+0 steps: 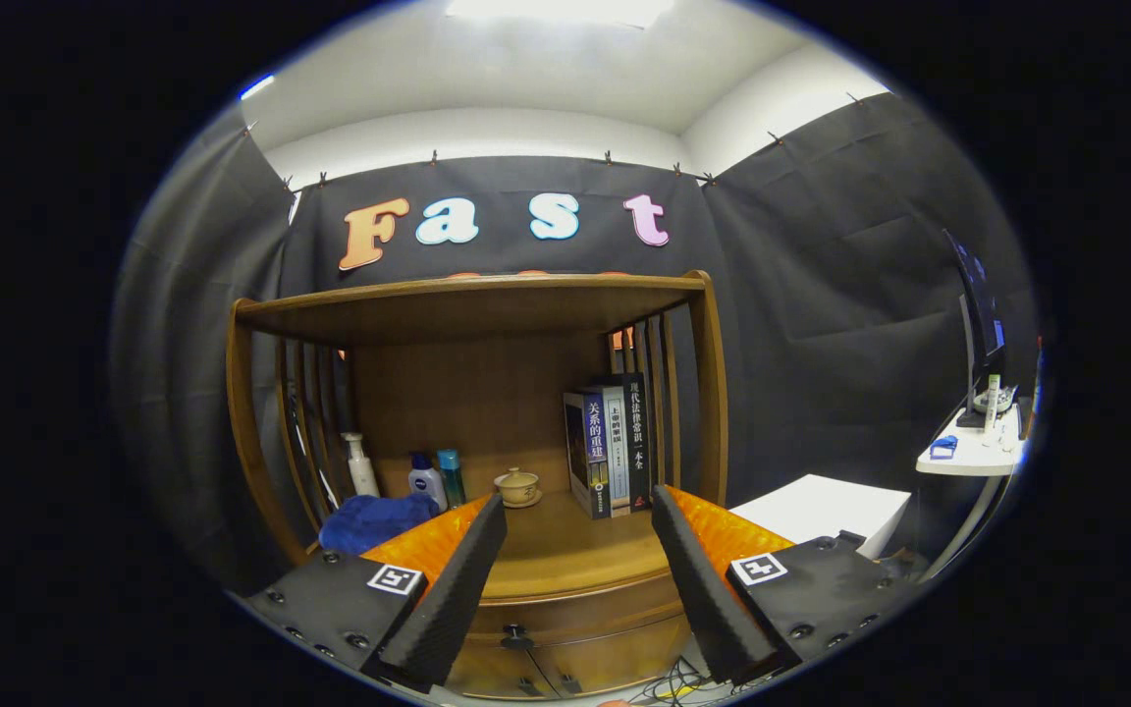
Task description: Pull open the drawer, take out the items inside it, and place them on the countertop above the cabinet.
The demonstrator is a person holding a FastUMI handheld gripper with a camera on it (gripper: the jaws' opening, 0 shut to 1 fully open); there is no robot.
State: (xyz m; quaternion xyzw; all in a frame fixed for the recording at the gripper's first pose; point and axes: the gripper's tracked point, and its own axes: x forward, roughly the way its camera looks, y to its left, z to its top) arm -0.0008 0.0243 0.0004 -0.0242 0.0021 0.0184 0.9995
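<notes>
With the gripper (577, 579) fingers spread wide and holding nothing, the shut drawer (565, 621) sits below and between them, probably stiff, sliding wood, best hooked at its small dark knob (516, 637), under the counter (565, 550).

A bright ceiling panel (558, 10) glares overhead, lighting the white ceiling evenly. The wooden cabinet (472, 295) is sharp, its shelf recess shadowed. Fisheye bending curves its posts; the far-right desk (968, 457) looks smeared, perhaps out of focus.
</notes>
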